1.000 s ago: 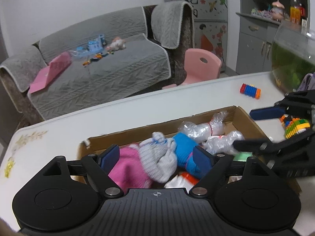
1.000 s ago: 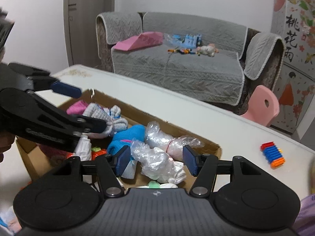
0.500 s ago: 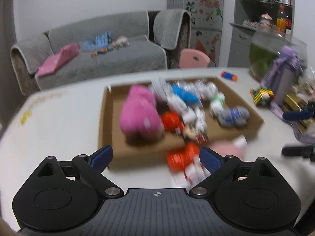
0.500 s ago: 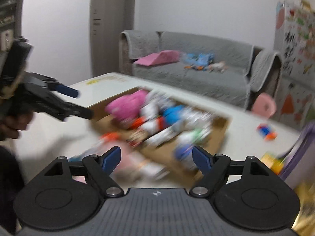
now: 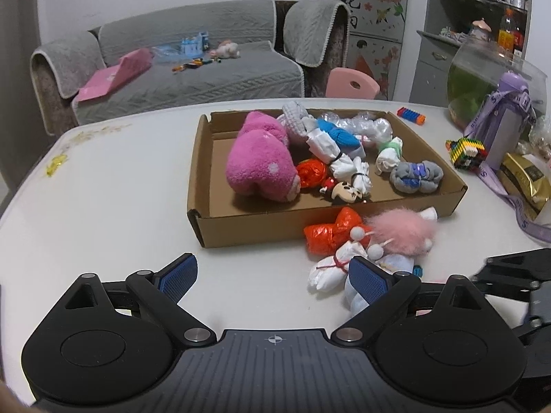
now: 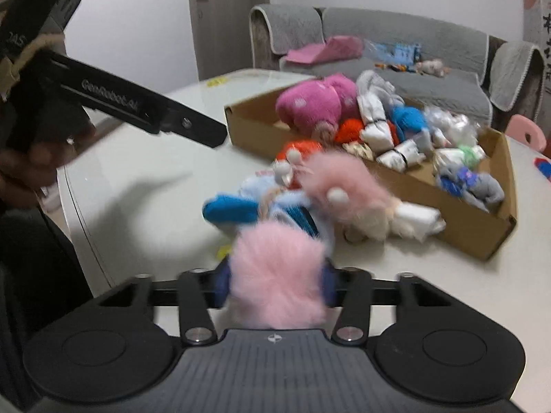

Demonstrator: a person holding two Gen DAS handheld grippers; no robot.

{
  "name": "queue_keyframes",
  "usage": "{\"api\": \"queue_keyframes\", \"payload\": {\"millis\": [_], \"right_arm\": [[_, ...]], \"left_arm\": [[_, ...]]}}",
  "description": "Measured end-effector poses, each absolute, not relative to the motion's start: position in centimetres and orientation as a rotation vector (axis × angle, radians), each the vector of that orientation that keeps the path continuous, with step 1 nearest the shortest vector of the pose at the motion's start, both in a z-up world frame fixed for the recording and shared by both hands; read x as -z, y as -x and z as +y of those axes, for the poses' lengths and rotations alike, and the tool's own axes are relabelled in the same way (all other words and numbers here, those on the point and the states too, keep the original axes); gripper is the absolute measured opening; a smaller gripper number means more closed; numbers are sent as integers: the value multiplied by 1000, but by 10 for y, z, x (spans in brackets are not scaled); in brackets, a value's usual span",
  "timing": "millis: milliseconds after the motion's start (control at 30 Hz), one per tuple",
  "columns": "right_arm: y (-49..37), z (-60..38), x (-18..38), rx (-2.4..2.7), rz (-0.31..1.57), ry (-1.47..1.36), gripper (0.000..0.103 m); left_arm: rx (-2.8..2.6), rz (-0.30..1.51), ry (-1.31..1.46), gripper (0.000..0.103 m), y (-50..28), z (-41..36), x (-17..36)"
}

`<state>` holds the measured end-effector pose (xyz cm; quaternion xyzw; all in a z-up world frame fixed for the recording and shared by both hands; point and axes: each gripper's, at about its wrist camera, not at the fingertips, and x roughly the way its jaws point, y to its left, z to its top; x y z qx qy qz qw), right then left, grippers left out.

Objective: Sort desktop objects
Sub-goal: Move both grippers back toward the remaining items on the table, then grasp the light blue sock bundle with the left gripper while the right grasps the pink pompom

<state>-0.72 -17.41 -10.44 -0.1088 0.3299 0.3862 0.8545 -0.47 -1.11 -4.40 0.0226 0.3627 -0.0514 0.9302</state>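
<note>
The white table (image 5: 113,206) holds a brown box (image 5: 248,225) full of soft toys. Just beside it lies a small pile of toys (image 5: 347,241). My left claw (image 5: 272,275) is wide and empty. My right claw (image 6: 275,282) has just squeezed tight on a fluffy pink ball (image 6: 279,275).

Both wrist views (close, angled down) share cardboard box (image 5: 261,230).
</note>
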Motion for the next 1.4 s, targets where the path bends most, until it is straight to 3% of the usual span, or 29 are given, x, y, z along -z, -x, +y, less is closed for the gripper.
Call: {"api": "queue_keyframes", "payload": {"millis": [633,733,833,967,1400], "right_arm": [[21,-238,110,-712,708,179,39],[21,-242,111,-714,712,166,39],[21,-242,112,-712,718,165,41],[21,-242,113,-719,722,166,41],[21,-255,103,-735,708,77,37]], "left_arm": [[219,862,-39,97,-16,-86,90],[193,870,-4,91,-24,-90,97],[186,851,-22,76,-23,-94,96],[206,862,-33,68,-17,-93,93],[187,842,-5,67,15,-60,67]]}}
